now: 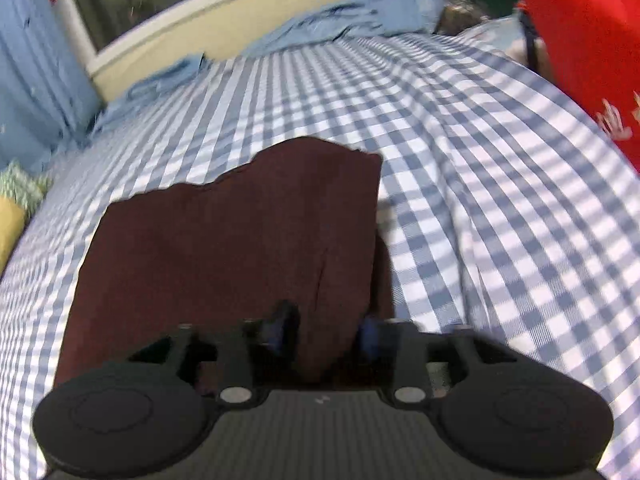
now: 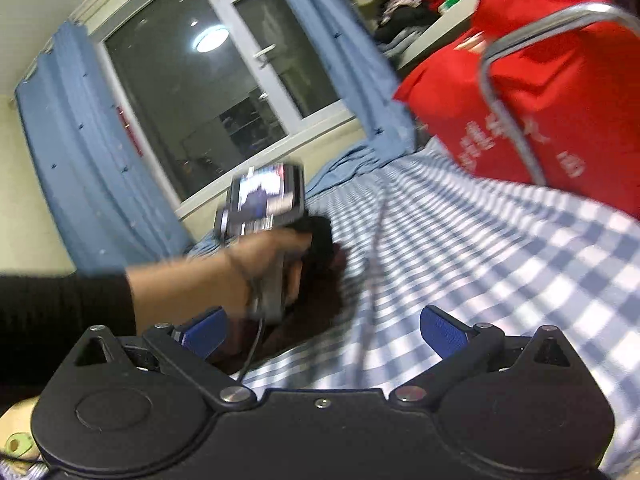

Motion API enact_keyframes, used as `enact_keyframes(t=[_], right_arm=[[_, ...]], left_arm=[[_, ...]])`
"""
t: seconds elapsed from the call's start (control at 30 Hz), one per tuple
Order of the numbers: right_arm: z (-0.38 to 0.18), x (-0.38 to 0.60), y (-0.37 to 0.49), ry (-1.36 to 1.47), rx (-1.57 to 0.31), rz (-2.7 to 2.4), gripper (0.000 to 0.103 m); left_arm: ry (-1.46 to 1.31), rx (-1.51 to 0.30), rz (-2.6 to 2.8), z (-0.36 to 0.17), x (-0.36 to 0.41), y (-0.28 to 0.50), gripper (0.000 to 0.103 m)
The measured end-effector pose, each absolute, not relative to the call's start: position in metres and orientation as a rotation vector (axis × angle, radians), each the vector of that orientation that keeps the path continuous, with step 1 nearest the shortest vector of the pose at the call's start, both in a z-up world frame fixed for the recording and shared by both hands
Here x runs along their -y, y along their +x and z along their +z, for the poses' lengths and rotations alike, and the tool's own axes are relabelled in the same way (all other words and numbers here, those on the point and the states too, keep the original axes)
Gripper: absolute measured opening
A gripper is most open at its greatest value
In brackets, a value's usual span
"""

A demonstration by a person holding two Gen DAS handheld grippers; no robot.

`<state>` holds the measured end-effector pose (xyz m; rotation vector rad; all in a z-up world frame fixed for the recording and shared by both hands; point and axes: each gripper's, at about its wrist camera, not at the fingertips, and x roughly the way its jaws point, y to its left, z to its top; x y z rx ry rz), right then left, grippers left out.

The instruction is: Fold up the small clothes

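A dark maroon garment (image 1: 240, 232) lies partly folded on the blue-and-white checked bedsheet (image 1: 480, 184). My left gripper (image 1: 326, 330) is low over its near right part, with a fold of the cloth rising between the two blue pads (image 1: 284, 322); the jaws look closed on it. My right gripper (image 2: 320, 334) is open and empty above the sheet (image 2: 500, 272). In the right wrist view the left hand and its gripper handle (image 2: 272, 248) are at the garment (image 2: 320, 288), which is mostly hidden behind them.
A red bag (image 2: 532, 92) with a metal frame stands at the right of the bed; it also shows in the left wrist view (image 1: 580, 40). Blue curtains (image 2: 76, 152) and a window (image 2: 208, 100) lie beyond the bed. A crumpled light-blue cloth (image 1: 328, 24) lies at the far edge.
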<state>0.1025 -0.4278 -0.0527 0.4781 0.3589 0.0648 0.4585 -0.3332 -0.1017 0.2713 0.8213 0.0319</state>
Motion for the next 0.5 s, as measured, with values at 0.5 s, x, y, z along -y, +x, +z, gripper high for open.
enact_keyframes(t=[0.5], right_arm=[[-0.033,0.449,0.108,0.462,-0.388,0.053,0.103]], left_arm=[[-0.057,-0.577,-0.478,0.048,0.253,0.384,0.102]])
